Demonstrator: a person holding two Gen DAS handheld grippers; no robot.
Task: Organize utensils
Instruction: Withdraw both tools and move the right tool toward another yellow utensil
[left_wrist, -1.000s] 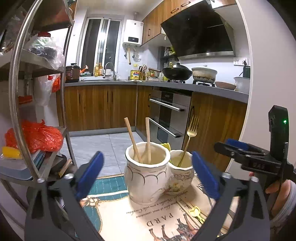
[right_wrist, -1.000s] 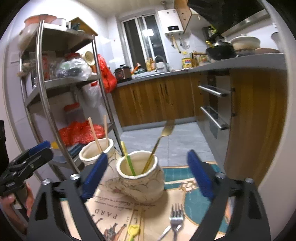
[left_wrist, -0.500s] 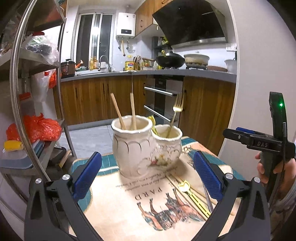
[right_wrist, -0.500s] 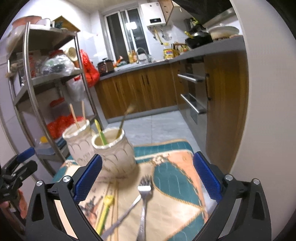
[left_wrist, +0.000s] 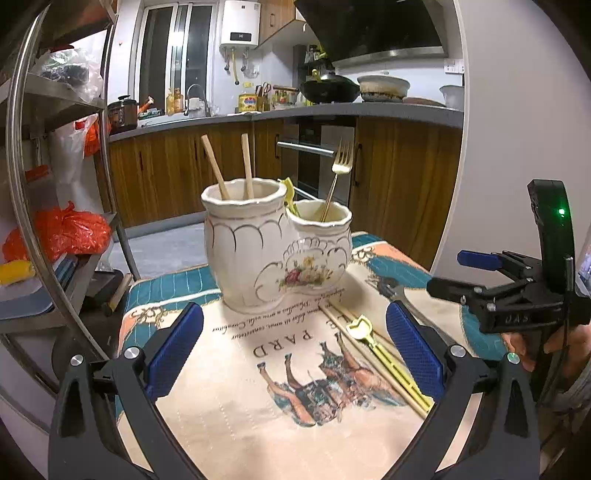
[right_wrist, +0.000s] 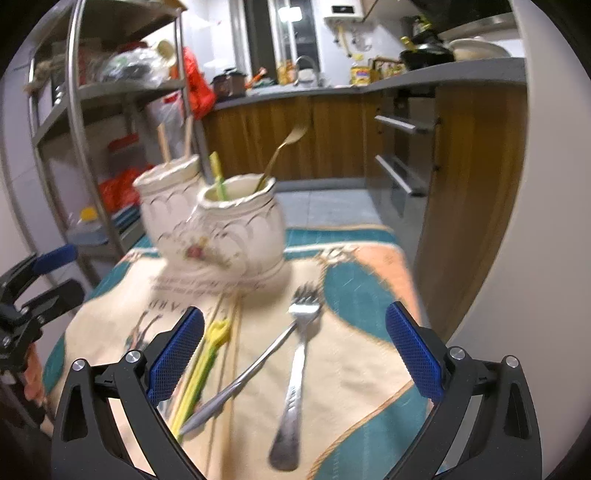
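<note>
Partly sorted: chopsticks (left_wrist: 226, 162) and gold fork (left_wrist: 334, 181) stand in the twin holder (left_wrist: 273, 251); steel fork (right_wrist: 297, 373), yellow utensil (right_wrist: 201, 369) lie mid-worktop (right_wrist: 354, 354). Left gripper (left_wrist: 295, 343) and right gripper (right_wrist: 295, 350): jaws wide, empty.

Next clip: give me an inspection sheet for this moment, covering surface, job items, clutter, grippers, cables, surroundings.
Surface: printed cream-and-teal cloth covering the table.
Job's things: white ceramic double-pot holder holds two wooden chopsticks, a gold fork and a yellow-green plastic utensil. Loose on the cloth: silver fork, another silver utensil, yellow plastic utensil, thin chopsticks.
Clutter: nothing seen.
Grippers: left gripper and right gripper open, empty.
Cables: nothing seen.
Surroundings: metal shelf rack, wooden kitchen cabinets.
</note>
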